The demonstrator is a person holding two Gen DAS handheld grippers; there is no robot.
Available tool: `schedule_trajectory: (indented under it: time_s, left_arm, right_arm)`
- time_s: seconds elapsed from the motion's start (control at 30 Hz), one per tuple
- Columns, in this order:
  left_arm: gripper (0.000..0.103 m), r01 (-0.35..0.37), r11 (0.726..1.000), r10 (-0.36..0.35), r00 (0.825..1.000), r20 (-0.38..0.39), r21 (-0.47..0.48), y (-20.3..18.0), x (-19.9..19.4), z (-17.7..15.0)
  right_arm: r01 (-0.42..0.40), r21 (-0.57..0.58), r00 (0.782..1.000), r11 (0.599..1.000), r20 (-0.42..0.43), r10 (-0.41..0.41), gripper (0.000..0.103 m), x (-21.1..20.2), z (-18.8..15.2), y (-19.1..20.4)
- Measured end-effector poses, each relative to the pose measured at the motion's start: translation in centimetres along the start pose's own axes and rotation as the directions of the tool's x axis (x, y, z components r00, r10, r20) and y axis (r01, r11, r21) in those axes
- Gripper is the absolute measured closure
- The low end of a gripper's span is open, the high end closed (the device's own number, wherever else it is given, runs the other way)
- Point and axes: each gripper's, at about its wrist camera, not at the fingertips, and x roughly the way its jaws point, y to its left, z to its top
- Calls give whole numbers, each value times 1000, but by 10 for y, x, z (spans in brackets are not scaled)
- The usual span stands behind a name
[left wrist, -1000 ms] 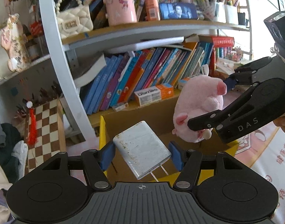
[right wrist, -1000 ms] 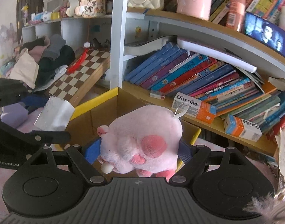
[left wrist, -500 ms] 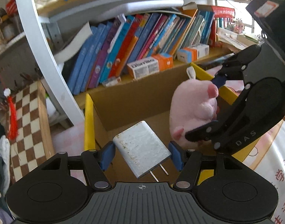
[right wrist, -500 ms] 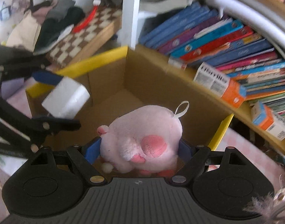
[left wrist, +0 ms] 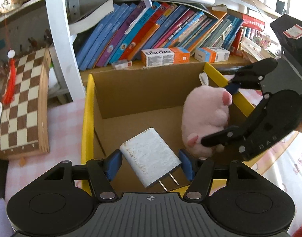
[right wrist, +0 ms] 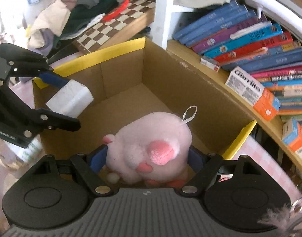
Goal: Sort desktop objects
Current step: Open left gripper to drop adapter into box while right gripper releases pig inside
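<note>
Left wrist view: left tongs clamp the white charger, right tongs squeeze the pink plush, both over the cardboard box, probably for dropping in.

Right gripper clamps the pink plush toy between its 2 blue pads, low in the centre of the frame, over the open cardboard box with yellow-edged flaps. At left, the left gripper pinches a white charger above the box's left wall. Books lean along the shelf at upper right; a chessboard sits upper left.
</note>
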Motion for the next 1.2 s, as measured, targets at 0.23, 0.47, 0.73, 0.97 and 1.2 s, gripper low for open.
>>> schedule_trajectory:
  time_s: [0.23, 0.47, 0.73, 0.97, 1.2]
  left_arm:
    - [40, -4, 1000, 4, 1000, 4, 21, -2, -1, 2]
    - [40, -12, 996, 13, 1000, -10, 85, -2, 14, 23]
    - [40, -16, 988, 28, 997, -74, 151, -3, 43, 37]
    - [40, -20, 983, 36, 996, -87, 181, -6, 46, 35]
    - [38, -23, 977, 45, 994, -99, 210, -9, 49, 33]
  right_arm:
    - [30, -31, 999, 999, -22, -31, 21, 4, 1, 4]
    - [16, -114, 999, 993, -38, -21, 21, 21, 19, 11]
    - [-18, -223, 990, 975, -143, -15, 20, 50, 34, 10]
    - [-33, -209, 987, 977, -161, -1, 18, 58, 38, 8]
    - [-15, -217, 989, 976, -145, -17, 13, 56, 37, 11]
